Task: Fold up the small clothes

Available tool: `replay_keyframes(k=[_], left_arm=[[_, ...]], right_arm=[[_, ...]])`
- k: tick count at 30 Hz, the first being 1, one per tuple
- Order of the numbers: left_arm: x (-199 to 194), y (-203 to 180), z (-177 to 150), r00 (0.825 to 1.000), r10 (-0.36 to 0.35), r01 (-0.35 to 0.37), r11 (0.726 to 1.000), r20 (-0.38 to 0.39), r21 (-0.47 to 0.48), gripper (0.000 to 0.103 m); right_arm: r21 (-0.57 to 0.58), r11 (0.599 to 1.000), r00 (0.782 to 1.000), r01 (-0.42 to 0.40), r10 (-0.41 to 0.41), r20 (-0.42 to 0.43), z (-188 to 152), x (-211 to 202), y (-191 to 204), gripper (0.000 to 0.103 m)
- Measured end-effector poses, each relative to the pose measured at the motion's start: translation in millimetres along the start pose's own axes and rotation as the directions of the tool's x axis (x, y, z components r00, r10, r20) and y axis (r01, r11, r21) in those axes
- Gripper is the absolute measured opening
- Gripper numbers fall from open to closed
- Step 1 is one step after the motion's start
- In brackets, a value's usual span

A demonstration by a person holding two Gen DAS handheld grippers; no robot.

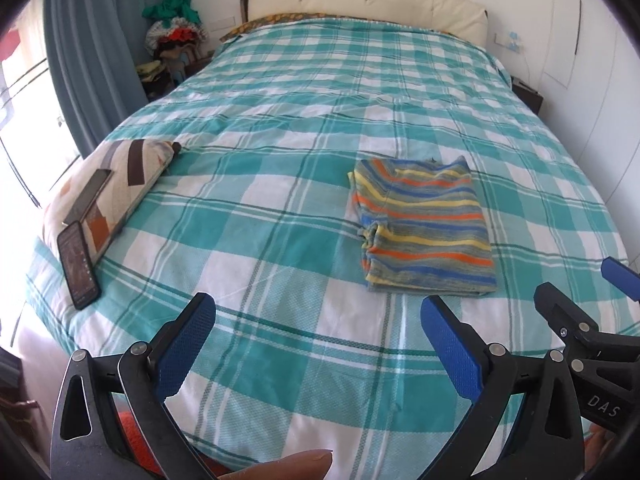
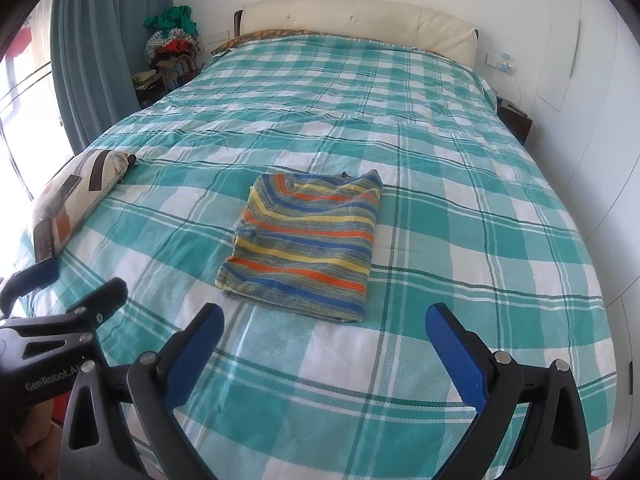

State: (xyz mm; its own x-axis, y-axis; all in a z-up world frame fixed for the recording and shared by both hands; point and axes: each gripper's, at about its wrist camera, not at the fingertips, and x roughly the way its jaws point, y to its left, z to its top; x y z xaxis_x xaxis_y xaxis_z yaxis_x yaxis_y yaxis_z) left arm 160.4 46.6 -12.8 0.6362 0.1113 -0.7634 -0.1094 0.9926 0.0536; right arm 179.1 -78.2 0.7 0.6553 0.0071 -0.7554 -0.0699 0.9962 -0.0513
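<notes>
**One folded striped garment on a checked bed, two empty grippers in front of it**

One bed fills both wrist views, covered by a single teal-and-white checked spread, with one cream padded headboard at 12 o'clock. One blue-grey curtain hangs at 10 o'clock beside a bright window. One heap of mixed clothes sits in the corner at 11 o'clock, beyond the bed.

One patterned pillow lies at the bed's edge at 9 o'clock. Two phones are there: one phone on the pillow, and a second phone propped against the pillow's near end, its screen lit.

One small garment, the striped top, lies folded into a rough rectangle, flat on the spread, with orange, yellow, blue and grey-green stripes.

There are two grippers, each with two blue-padded fingers. The left gripper has its jaws spread wide and holds nothing; the striped top lies beyond them at about 1 o'clock, apart from both fingers. The right gripper is likewise spread wide and empty; in its view the striped top lies at about 12 o'clock, just beyond the fingertips, its near edge between the two fingers' lines and not touching either. Each gripper shows at the edge of the other's view.
</notes>
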Motion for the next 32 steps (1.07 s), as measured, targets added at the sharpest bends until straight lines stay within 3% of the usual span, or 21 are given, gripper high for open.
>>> replay_keyframes(k=[13, 32], left_arm=[[2.2, -4.0, 0.0, 1.000, -0.003, 0.003, 1.000, -0.016, -0.015, 0.102], [-0.8, -13.6, -2.3, 1.000, -0.027, 0.027, 1.000, 0.011, 0.007, 0.102]], right_arm=[[0.002, 0.999, 0.999, 0.054, -0.054, 0.000, 1.1, -7.2, -6.7, 0.100], [0.015, 0.998, 0.998, 0.056, -0.056, -0.005, -1.6, -4.5, -17.0, 0.100]])
